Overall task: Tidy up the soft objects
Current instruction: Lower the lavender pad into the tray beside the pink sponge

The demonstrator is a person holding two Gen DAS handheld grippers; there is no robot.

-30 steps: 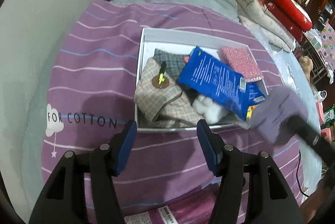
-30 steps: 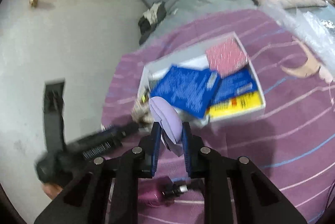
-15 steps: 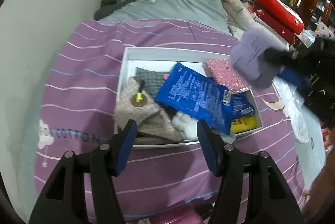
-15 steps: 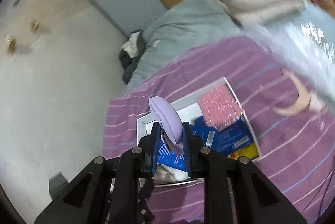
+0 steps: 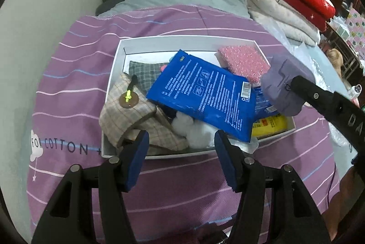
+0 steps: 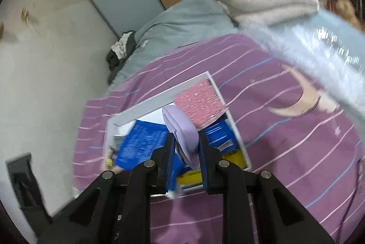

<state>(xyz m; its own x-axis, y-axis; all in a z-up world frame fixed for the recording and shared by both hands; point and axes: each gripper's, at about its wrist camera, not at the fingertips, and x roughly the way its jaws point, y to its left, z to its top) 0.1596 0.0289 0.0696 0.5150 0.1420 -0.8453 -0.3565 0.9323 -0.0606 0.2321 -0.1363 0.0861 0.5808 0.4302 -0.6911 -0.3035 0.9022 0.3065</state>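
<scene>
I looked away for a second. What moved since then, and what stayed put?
The right gripper carried the folded purple cloth from the white box's near corner to above its pink-sponge end, fingers clamped on it throughout. The left gripper stayed open and empty; the box contents didn't shift.

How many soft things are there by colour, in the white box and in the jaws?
Blue: 2, the big blue packet and a smaller blue packet under it
Pink: 1, glittery pink sponge
Plaid: 2, beige plaid cloth, grey plaid cloth
White: 1, cotton balls
Yellow: 1, yellow packet
Lilac: 1, folded lilac cloth in the right gripper
Total: 8
</scene>
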